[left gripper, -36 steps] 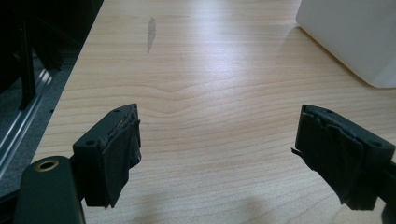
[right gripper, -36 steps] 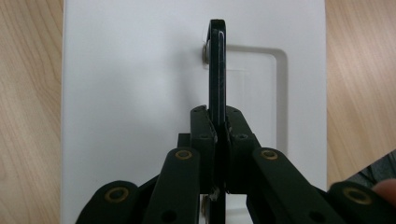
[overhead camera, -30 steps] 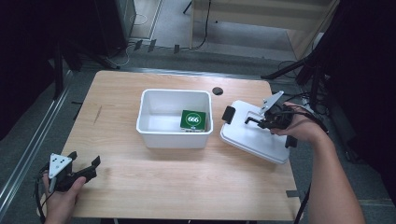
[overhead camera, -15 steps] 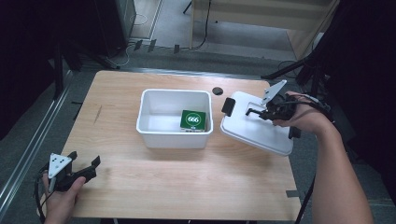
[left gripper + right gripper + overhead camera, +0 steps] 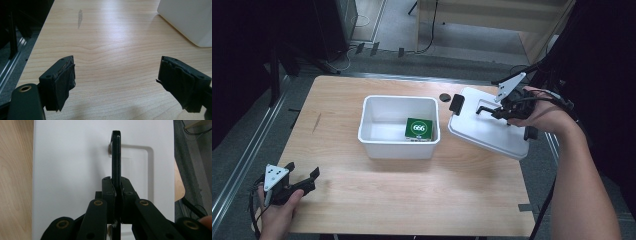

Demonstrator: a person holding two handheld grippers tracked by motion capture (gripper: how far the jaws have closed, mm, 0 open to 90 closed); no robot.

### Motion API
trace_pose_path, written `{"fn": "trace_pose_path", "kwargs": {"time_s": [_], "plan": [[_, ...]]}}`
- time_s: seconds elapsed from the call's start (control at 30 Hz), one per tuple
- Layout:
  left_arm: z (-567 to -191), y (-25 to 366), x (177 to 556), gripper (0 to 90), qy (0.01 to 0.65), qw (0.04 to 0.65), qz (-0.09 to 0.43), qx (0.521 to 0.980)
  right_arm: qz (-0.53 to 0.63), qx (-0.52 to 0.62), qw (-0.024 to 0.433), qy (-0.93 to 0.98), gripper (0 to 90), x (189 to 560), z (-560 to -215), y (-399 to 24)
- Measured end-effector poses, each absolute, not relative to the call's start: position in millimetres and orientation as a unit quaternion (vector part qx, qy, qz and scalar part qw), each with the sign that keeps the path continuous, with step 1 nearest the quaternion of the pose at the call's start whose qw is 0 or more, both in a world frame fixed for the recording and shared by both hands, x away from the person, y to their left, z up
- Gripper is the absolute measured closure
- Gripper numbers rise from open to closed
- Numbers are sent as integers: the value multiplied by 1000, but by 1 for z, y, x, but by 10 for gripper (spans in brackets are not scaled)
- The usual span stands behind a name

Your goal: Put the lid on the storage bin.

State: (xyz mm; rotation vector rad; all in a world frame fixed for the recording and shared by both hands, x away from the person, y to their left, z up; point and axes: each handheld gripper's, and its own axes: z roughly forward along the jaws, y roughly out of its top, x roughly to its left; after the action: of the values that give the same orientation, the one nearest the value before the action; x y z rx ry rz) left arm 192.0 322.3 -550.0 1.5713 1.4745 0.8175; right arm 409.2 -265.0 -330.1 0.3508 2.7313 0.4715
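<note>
1. The right claw [image 5: 499, 111] pinches the black handle [image 5: 116, 157] of the white lid [image 5: 484, 131], jaws clamped flat on it, so the lid hangs from one thin grip.
2. The lid sits at three o'clock of the white bin [image 5: 398, 126], tilted, its near edge low and its black latch [image 5: 456, 103] facing the bin (likely bound for the bin's top).
3. Inside the bin lies a green box [image 5: 419, 129], at its right end.
4. The left claw [image 5: 299, 176] rests wide and empty at seven o'clock on the bench [image 5: 412, 195], clear of the work.
</note>
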Motion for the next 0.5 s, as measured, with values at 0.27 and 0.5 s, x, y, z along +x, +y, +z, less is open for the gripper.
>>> {"fn": "trace_pose_path", "kwargs": {"time_s": [0.27,0.5], "plan": [[-550,322,192,147,584,407,324,624,168,112,175,964,854,408,-319,-252],[-550,323,192,147,583,408,323,624,181,105,171,963,854,409,-317,-236]]}}
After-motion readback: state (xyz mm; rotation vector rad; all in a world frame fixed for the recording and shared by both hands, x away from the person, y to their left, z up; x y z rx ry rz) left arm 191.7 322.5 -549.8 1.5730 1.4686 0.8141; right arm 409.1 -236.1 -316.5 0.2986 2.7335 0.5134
